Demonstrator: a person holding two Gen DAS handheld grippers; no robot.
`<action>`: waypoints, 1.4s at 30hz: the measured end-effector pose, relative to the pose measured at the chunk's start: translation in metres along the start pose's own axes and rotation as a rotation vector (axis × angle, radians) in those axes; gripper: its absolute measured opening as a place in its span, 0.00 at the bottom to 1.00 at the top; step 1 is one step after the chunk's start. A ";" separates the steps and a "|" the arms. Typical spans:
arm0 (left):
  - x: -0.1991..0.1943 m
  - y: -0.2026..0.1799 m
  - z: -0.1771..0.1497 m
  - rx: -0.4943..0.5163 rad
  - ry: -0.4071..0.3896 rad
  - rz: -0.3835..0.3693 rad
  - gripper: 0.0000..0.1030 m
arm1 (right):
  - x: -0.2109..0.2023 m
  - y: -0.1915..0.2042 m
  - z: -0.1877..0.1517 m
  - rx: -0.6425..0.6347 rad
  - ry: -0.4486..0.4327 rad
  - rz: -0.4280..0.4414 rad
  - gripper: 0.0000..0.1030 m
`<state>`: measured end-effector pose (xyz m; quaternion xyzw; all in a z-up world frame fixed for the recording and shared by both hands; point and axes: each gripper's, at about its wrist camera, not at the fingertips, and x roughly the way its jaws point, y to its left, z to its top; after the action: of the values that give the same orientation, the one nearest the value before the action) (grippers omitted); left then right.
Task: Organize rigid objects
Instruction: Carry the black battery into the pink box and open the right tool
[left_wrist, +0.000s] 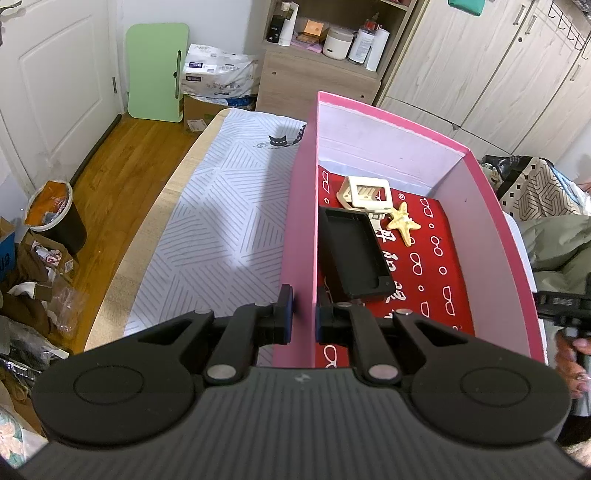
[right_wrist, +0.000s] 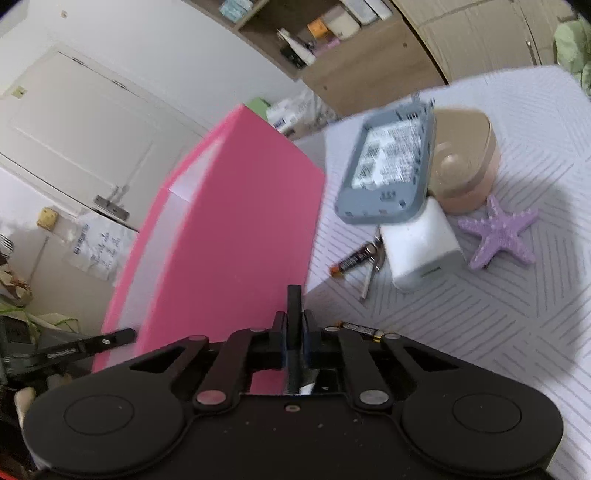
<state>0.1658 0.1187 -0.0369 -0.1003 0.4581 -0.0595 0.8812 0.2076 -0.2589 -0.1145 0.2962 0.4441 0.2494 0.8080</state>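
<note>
A big pink box (left_wrist: 369, 122), open at the top, white on the inside walls. Bright pink and plain on the outside (right_wrist: 236, 221). Set on a pale striped sheet (left_wrist: 221, 221). Lined at the bottom with red paper (left_wrist: 436, 258), covered in little white glasses shapes.

Three things inside already. A black tray (left_wrist: 354, 251), long and shallow, right up against the left wall. A cream frame (left_wrist: 365, 194) with a square hole, at the far end of the tray and touching it. A yellow starfish (left_wrist: 402, 223), bumpy, just beside the frame.

Left gripper (left_wrist: 303, 314) closed tight on the near part of the box's left wall, one blue pad outside, the other inside.

Right gripper (right_wrist: 294, 325) closed tight too, pinching a thin black piece (right_wrist: 294, 299), flat and narrow, standing straight up between the pads. Hard to tell what sort of thing. Held just beside the near corner of the box, outside it.

More things on the sheet to the right of the box. A grey case (right_wrist: 388, 173) with a white label, tilted and blurry. Behind it a round tan box (right_wrist: 469, 162). A white block (right_wrist: 421, 247) in front of both, touching the case. A purple starfish (right_wrist: 498, 236) just beside the block. A dark battery (right_wrist: 351, 262) with an orange tip near the block's left side. Another battery (right_wrist: 365, 328) close to the right gripper, half hidden by it.
</note>
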 end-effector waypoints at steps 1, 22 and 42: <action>0.000 0.000 0.000 -0.001 0.000 0.000 0.10 | -0.008 0.003 0.000 -0.013 -0.022 0.000 0.11; -0.003 -0.005 -0.003 0.030 -0.005 0.017 0.08 | -0.012 0.135 0.034 -0.421 -0.060 0.044 0.11; -0.009 0.001 -0.006 0.031 -0.009 -0.026 0.09 | 0.105 0.133 0.050 -0.412 0.297 -0.086 0.11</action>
<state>0.1560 0.1208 -0.0329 -0.0932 0.4517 -0.0776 0.8839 0.2831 -0.1085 -0.0598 0.0663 0.5097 0.3406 0.7872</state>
